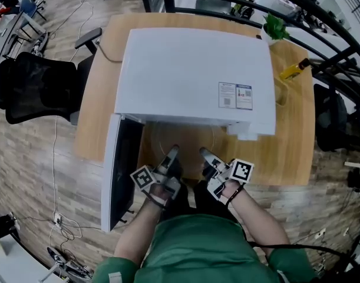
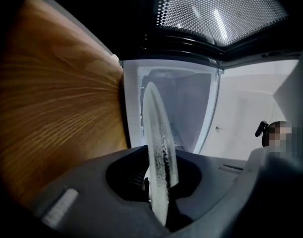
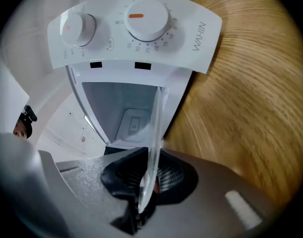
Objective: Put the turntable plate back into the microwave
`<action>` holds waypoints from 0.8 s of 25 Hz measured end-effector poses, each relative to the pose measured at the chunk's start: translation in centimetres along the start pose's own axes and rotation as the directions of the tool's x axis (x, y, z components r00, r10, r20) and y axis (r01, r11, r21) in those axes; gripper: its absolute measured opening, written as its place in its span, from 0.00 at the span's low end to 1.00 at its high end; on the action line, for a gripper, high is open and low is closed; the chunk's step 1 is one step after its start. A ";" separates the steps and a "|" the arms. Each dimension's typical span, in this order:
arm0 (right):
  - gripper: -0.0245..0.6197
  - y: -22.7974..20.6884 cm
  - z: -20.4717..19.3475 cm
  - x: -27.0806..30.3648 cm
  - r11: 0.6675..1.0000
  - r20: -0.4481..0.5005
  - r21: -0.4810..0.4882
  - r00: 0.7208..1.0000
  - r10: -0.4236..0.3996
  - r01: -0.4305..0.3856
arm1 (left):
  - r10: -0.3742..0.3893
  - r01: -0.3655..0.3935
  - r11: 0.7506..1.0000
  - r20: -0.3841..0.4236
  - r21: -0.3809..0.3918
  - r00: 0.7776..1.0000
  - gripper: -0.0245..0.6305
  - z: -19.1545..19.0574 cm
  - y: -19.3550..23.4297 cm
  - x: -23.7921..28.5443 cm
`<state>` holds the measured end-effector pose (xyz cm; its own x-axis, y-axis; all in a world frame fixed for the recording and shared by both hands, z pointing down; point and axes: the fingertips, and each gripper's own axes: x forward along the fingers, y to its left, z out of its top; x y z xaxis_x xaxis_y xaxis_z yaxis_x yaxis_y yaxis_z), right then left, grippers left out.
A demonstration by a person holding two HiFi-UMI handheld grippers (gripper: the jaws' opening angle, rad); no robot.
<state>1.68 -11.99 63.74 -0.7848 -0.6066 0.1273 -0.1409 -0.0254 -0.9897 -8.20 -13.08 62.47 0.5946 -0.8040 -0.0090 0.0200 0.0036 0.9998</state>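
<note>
The glass turntable plate [image 2: 160, 143] is held between both tongs, just in front of the open microwave [image 1: 191, 75] and above the tabletop [image 1: 294, 134]. The left tongs [image 1: 171, 153] pinch its near-left rim and the right tongs [image 1: 204, 154] pinch its near-right rim, jaws narrow on the glass edge

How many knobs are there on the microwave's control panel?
2. On the panel, in the right gripper view: a small knob at the left and a big knob with an orange mark beside it. None seems hidden.
</note>
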 end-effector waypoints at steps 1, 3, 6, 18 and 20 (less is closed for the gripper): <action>0.11 -0.3 0.0 0.2 1.000 0.000 0.001 1.000 -0.003 0.003 | 0.006 -0.006 1.000 -0.001 0.001 1.000 0.09 0.1 0.3 0.0; 0.11 -0.8 0.1 0.4 1.000 0.006 0.005 1.000 -0.008 0.008 | 0.013 -0.013 1.000 0.000 0.003 1.000 0.09 0.4 0.7 0.1; 0.11 -1.0 0.7 0.9 1.000 0.023 -0.004 1.000 0.000 0.000 | 0.008 -0.008 1.000 0.004 0.005 1.000 0.09 0.9 1.0 0.6; 0.33 0.0 -0.2 2.6 1.000 0.003 -0.014 1.000 0.003 -0.003 | 0.017 -0.015 0.999 0.071 -0.031 0.997 0.09 2.7 1.6 2.0; 0.33 0.1 -0.9 2.6 1.000 -0.001 -0.001 1.000 0.009 -0.009 | 0.014 -0.012 0.999 0.075 -0.037 0.997 0.09 2.9 1.7 2.3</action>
<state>-0.92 -12.84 64.06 -0.7867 -0.6059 0.1185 -0.1347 -0.0189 -0.9907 -9.11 -16.59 64.20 0.5331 -0.8460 0.0069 0.0424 0.0349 0.9985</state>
